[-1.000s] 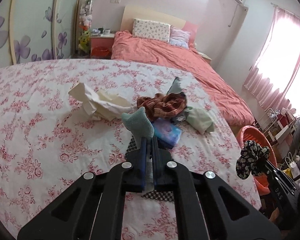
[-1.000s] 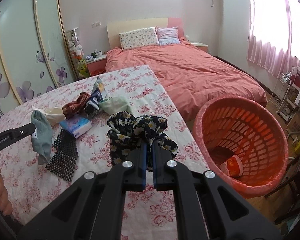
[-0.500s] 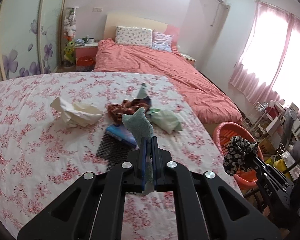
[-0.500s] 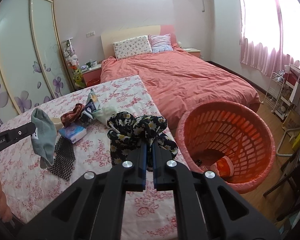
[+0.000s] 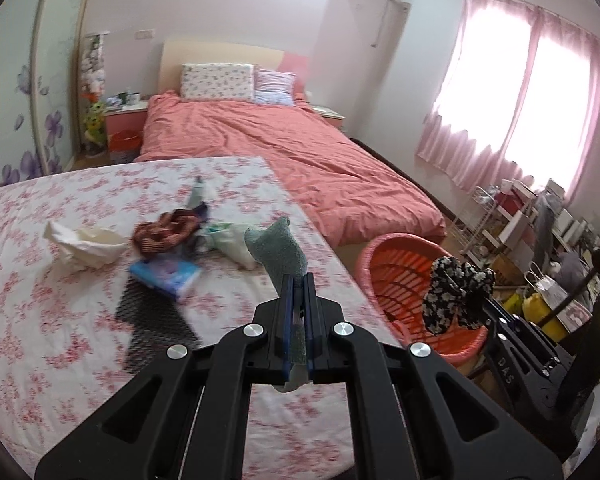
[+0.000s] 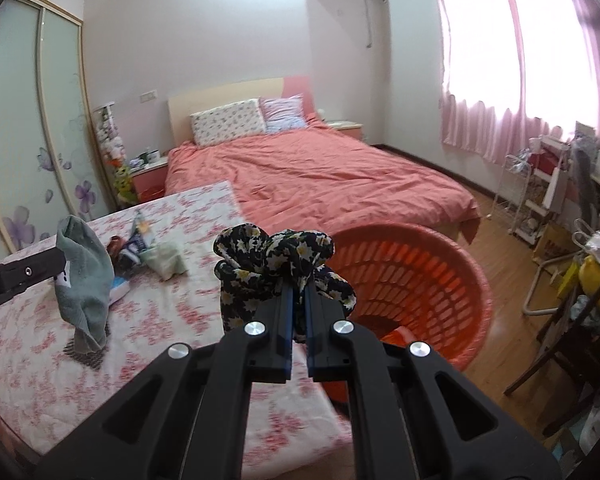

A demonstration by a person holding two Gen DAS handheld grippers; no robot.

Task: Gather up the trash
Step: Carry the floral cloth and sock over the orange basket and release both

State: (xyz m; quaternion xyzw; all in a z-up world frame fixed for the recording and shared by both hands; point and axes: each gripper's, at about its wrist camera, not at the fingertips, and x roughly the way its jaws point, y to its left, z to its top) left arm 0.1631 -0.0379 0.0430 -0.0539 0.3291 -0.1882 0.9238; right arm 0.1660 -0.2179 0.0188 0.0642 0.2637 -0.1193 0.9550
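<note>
The left gripper (image 5: pixel 296 280) pinches a grey-green cloth (image 5: pixel 278 250), its fingers pressed tight on the fabric, which stands up above the tips and hangs out below them. The right gripper (image 6: pixel 298 292) pinches a black floral cloth (image 6: pixel 276 264) the same way, the bundle bulging over and around its fingertips.

A second ago both cloths were held over the middle of the flowered bedspread (image 5: pixel 40 300); since then both grippers have swung toward the orange basket (image 6: pixel 412 276). In the right wrist view the basket, earlier well off to the right of the fingers, now lies just beyond and right of the tips, its rim partly hidden behind the floral cloth. In the left wrist view it has come from the frame's edge to a spot right of the fingers, with the floral cloth hanging in front of its opening.

Left behind on the bedspread, left of the left fingers: a cream crumpled bag (image 5: pixel 86 240), a red-brown knit rag (image 5: pixel 164 230), a blue tissue pack (image 5: pixel 166 274), a pale green pouch (image 5: pixel 232 242) and a black mesh piece (image 5: pixel 152 320), all lying where they lay before.
</note>
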